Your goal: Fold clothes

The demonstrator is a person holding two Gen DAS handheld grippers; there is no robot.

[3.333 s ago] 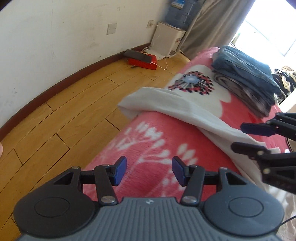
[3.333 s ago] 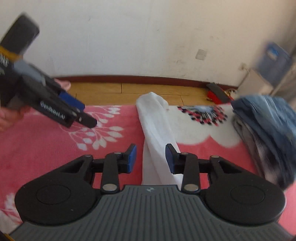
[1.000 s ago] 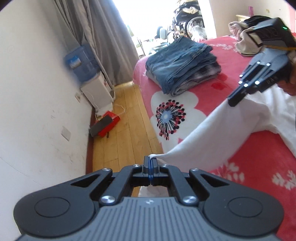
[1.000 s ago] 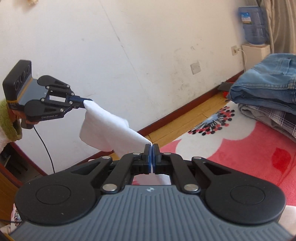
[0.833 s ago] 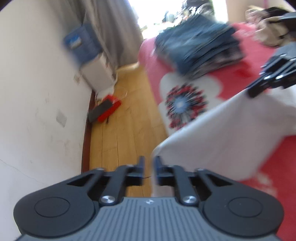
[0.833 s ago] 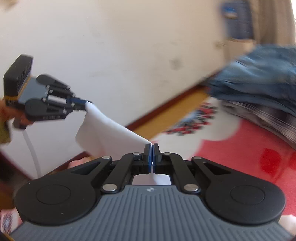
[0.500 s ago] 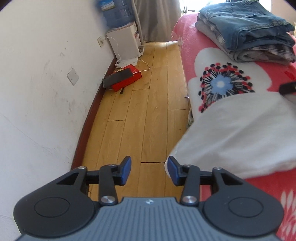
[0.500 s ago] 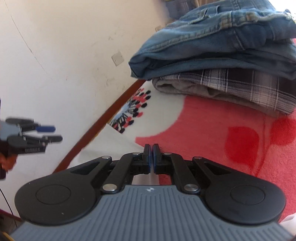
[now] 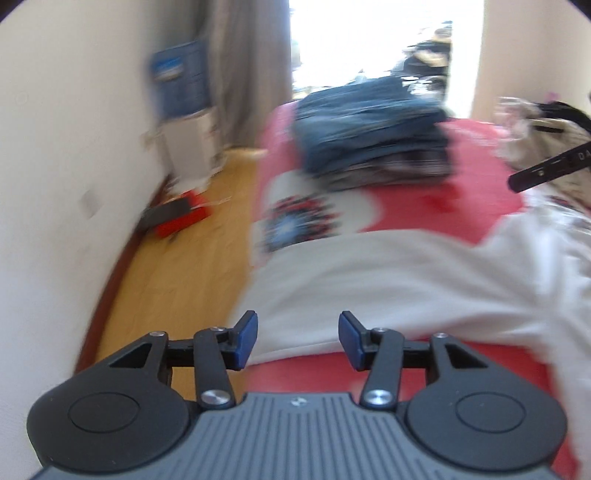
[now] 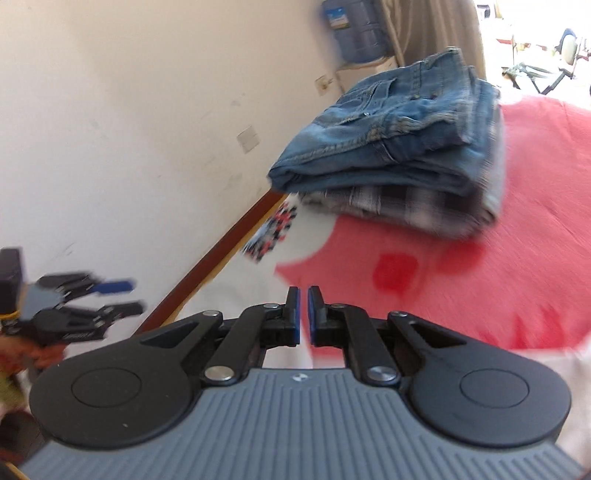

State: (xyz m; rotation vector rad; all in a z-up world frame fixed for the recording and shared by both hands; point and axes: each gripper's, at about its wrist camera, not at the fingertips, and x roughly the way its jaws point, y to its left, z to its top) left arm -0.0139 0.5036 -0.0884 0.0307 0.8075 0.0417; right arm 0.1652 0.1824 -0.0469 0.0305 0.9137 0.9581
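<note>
Over by the wall stands one blue water bottle [image 10: 354, 29] on its white dispenser [image 9: 192, 144]; there's a light label on the bottle, but it's too smeared to read. On the wooden floor [image 9: 177, 266] beside the skirting lies one red and black object [image 9: 173, 216], blurred.

Now the left gripper [image 9: 298, 334]: its two blue pads [image 9: 243, 338] are spread wide apart, nothing between them, hovering just over the near edge of the white garment [image 9: 388, 284]. That garment, the one being folded, lies flat across the pink flowered bedspread [image 10: 517, 240], reaching from the bed's floor-side edge towards the right.

Further back on the bed, one stack of folded clothes: blue jeans [image 10: 388, 136] on top, a plaid grey piece [image 10: 399, 205] underneath. I count two layers for certain; the blur hides any more.

The right gripper [image 10: 302, 314] has its pads drawn nearly together, a thin slit of daylight between them, and I see no cloth pinched in there. It hangs over the spot where white fabric meets pink spread.

In the left camera's view, that gripper's finger pokes in at the far right with white letters on it. Only "DA" can be read. Behind it sits a heap of loose clothing [image 9: 524, 125].
</note>
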